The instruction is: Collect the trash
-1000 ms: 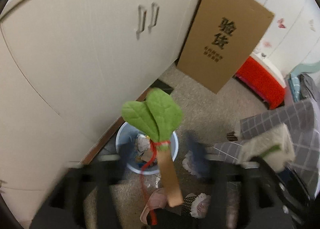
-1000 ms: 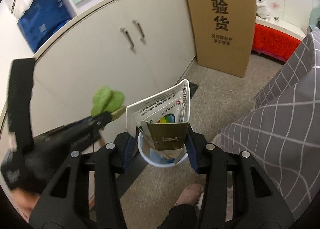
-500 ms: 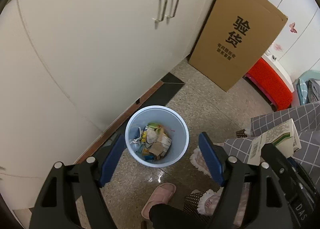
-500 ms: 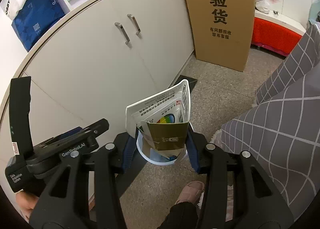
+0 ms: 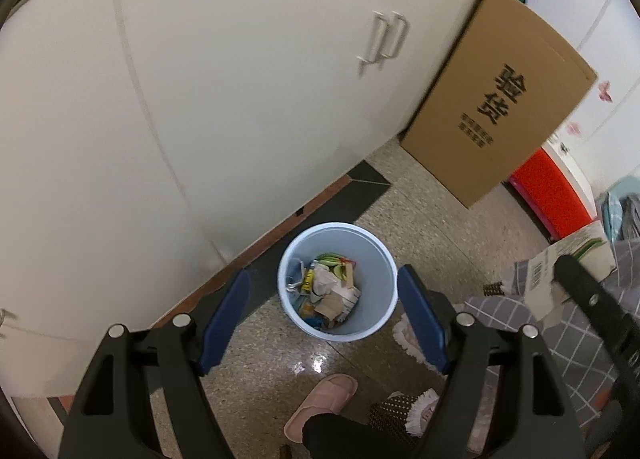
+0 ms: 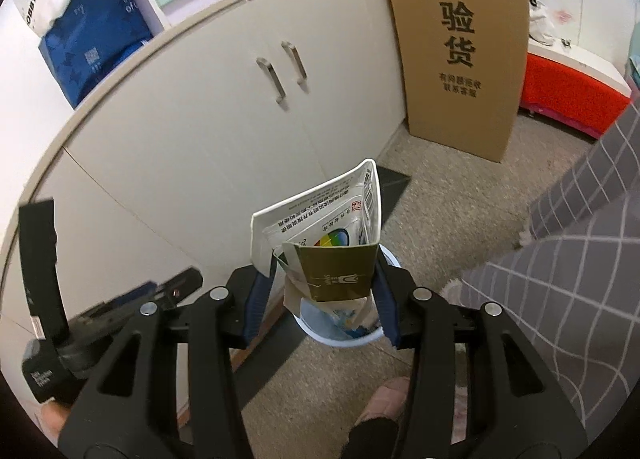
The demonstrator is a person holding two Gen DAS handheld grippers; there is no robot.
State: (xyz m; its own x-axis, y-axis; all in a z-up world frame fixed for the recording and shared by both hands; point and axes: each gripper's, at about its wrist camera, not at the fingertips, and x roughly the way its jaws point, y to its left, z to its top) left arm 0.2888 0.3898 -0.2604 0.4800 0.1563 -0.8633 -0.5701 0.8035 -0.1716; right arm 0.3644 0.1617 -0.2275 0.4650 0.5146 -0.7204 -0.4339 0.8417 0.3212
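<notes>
currently the right gripper (image 6: 320,299) pinches a flattened carton (image 6: 328,247) directly above the blue bin (image 5: 338,279), evidently staged for dropping; its jaws are easing apart though the pads remain on it. the left gripper (image 5: 324,319) hangs spread and empty over the bin. 1 second earlier it held a leafy stick, now lying among the trash.

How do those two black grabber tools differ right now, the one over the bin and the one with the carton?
The left gripper has nothing between its fingers; the right gripper has a flattened carton between its. The left one's fingers stand wide apart, framing the blue bin below; the right one's are closer together and just opening. Both have black frames with blue pads and point down toward that bin.
</notes>
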